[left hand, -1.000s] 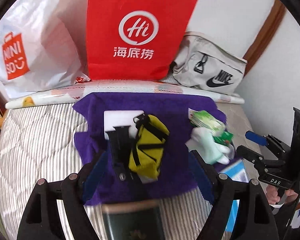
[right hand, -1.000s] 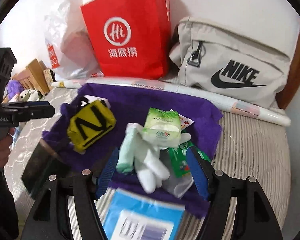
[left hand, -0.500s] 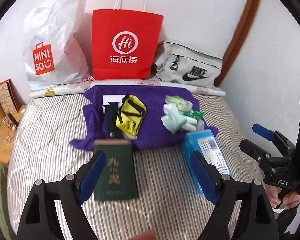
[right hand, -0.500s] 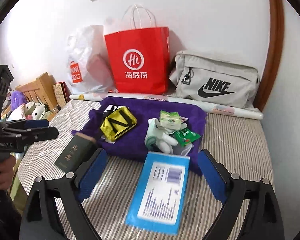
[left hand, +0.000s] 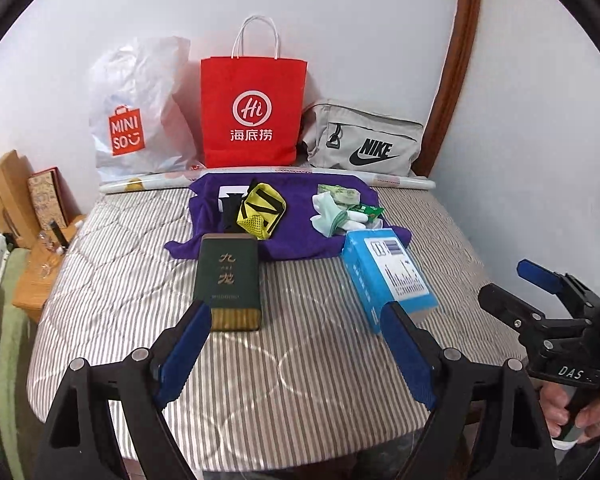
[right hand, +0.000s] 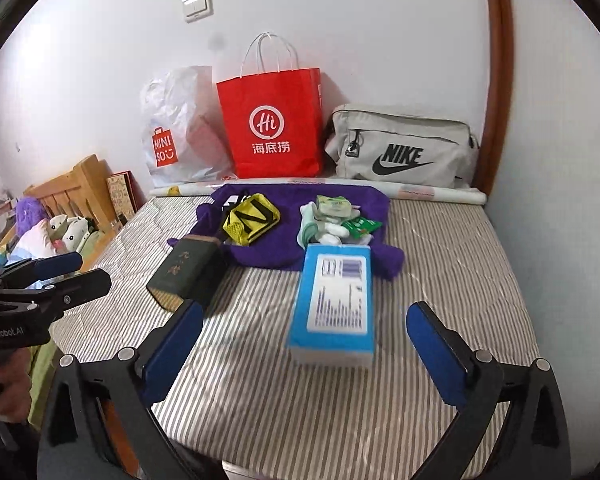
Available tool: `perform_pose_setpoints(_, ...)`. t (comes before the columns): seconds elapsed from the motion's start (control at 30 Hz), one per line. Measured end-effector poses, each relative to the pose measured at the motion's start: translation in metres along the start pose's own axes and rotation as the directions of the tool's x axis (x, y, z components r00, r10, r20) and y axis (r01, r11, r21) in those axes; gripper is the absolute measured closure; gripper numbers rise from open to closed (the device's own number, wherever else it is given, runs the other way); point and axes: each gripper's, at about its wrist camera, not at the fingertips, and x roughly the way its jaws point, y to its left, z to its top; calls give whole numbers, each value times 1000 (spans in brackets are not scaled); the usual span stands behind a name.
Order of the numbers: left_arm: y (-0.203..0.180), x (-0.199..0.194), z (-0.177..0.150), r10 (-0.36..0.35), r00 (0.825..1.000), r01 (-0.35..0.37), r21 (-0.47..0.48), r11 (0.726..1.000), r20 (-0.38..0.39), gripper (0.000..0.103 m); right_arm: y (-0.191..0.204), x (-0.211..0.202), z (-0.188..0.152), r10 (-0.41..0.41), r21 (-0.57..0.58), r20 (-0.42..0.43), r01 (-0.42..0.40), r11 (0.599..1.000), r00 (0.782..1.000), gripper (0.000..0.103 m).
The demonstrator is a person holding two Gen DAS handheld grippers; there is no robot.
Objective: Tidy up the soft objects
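- Your left gripper [left hand: 296, 344] has its fingers apart and empty; the yellow pouch [left hand: 261, 213] lies ahead on the purple towel [left hand: 300, 236], beyond the green box [left hand: 228, 280].
- Your right gripper [right hand: 304, 344], fingers likewise apart, faces the white gloves [right hand: 320, 228] beyond the blue box [right hand: 334, 300]; reach over it.

The white plastic bag [left hand: 140, 108] is showing "MINISO" on an orange logo. The red paper bag [left hand: 252, 112] is carrying "Hi" in a circle above "海底捞". The grey pouch [left hand: 364, 140] is displaying "NIKE" with a swoosh. The dark green box [left hand: 227, 276] is bearing "九龙". The left gripper's body [right hand: 8, 330] is reading "GenRobot.AI"; the right gripper's body [left hand: 568, 370] is reading "DAS".
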Motion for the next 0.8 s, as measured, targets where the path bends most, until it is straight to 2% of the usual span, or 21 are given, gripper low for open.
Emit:
perform_pose_setpoints(0.27,-15,-16,-32,-2,1000,2,5,1000,9,17,-2,-30,-36,-23,25,9,23,999,1000,2)
perform_pose_setpoints(0.8,-27,-30,-45,5,1000,-6,16,1000,30,17,2,-53,-50,-30,16,38,29,999,999,2)
